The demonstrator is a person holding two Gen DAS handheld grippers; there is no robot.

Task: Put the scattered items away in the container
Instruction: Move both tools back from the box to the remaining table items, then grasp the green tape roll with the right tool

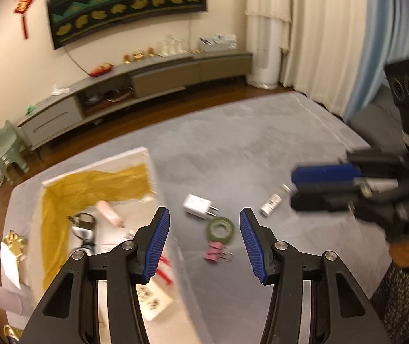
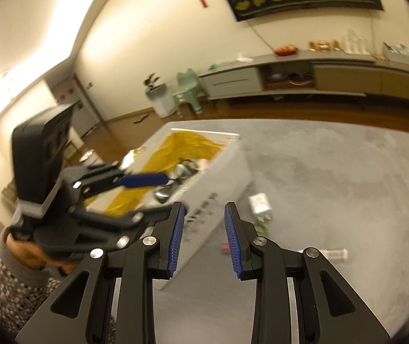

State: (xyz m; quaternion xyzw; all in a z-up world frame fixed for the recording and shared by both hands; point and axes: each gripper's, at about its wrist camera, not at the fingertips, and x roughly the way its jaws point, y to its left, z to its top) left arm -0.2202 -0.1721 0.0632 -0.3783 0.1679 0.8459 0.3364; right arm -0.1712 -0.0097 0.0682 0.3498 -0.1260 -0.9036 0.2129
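On the grey carpet lie a white charger plug (image 1: 197, 205), a green tape roll (image 1: 220, 229), a pink binder clip (image 1: 214, 253) and a small white bottle (image 1: 273, 200). To their left stands the white box (image 1: 118, 157) with yellow lining, holding a pink tube (image 1: 108, 213), a padlock (image 1: 82, 220) and papers. My left gripper (image 1: 204, 212) is open and empty, above the box's right wall and the tape roll. My right gripper (image 2: 203, 209) is also open and empty, above the box wall (image 2: 215, 189), with the charger (image 2: 258, 202) and bottle (image 2: 333, 253) to its right.
A long grey TV cabinet (image 1: 135, 83) runs along the far wall, with a green child's chair (image 1: 9, 143) at its left end. Curtains (image 1: 319, 43) and a white tower unit (image 1: 266, 57) stand at the far right. A hand (image 2: 29, 255) holds the left gripper.
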